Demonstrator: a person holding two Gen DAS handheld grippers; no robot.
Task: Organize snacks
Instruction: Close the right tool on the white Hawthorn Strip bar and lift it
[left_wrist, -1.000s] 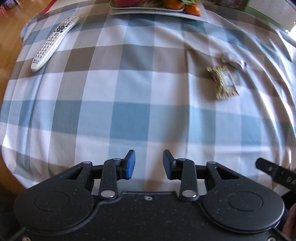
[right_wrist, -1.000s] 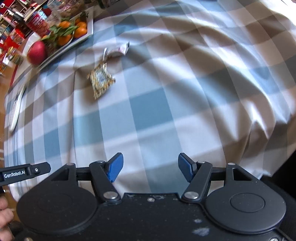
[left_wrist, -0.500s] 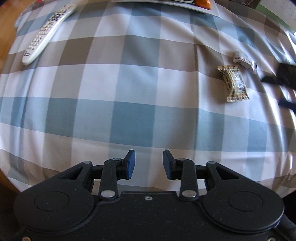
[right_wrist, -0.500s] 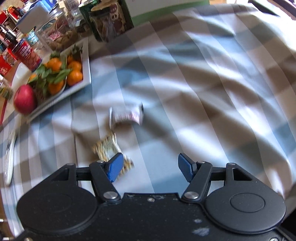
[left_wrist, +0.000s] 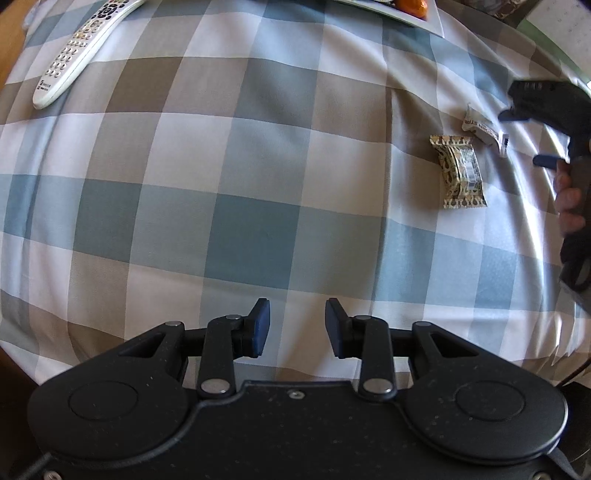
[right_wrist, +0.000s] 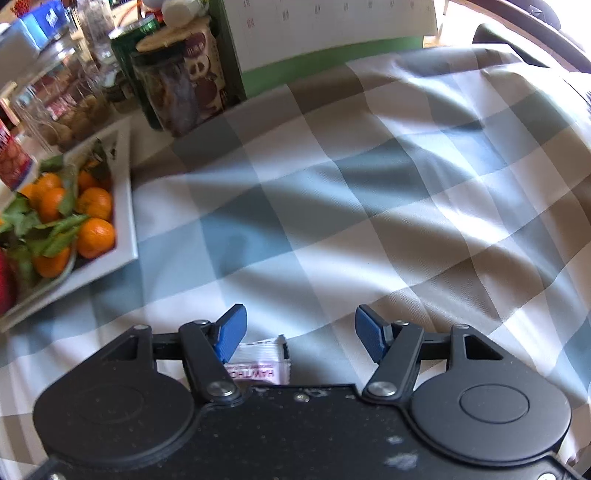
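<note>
Nothing is held between the parted jaws of the left gripper (left_wrist: 297, 326) or the wider-spread jaws of the right gripper (right_wrist: 299, 332). Two snack packets are seen on the checked tablecloth (left_wrist: 236, 206): a white packet (right_wrist: 258, 363) lettered "HAWTHO…", lying below the right gripper, and a gold-patterned packet (left_wrist: 460, 171) just beside it. Farther off, one white remote control (left_wrist: 79, 48) and one white tray (right_wrist: 123, 221) bearing at least six oranges (right_wrist: 95, 237) are found.

I am working at a dining table in someone's home. Under my left gripper (left_wrist: 297, 328) spreads a soft checked tablecloth (left_wrist: 236, 206) in blue, grey and white. Far ahead of it to the left lies a white TV remote (left_wrist: 79, 51). Ahead and to the left of my right gripper (right_wrist: 299, 332) a white tray (right_wrist: 123, 221) holds leafy mandarins (right_wrist: 94, 236). Beyond it crowd glass jars (right_wrist: 62, 99) and a clear snack canister (right_wrist: 177, 92), with a desk calendar (right_wrist: 332, 33) standing behind.
</note>
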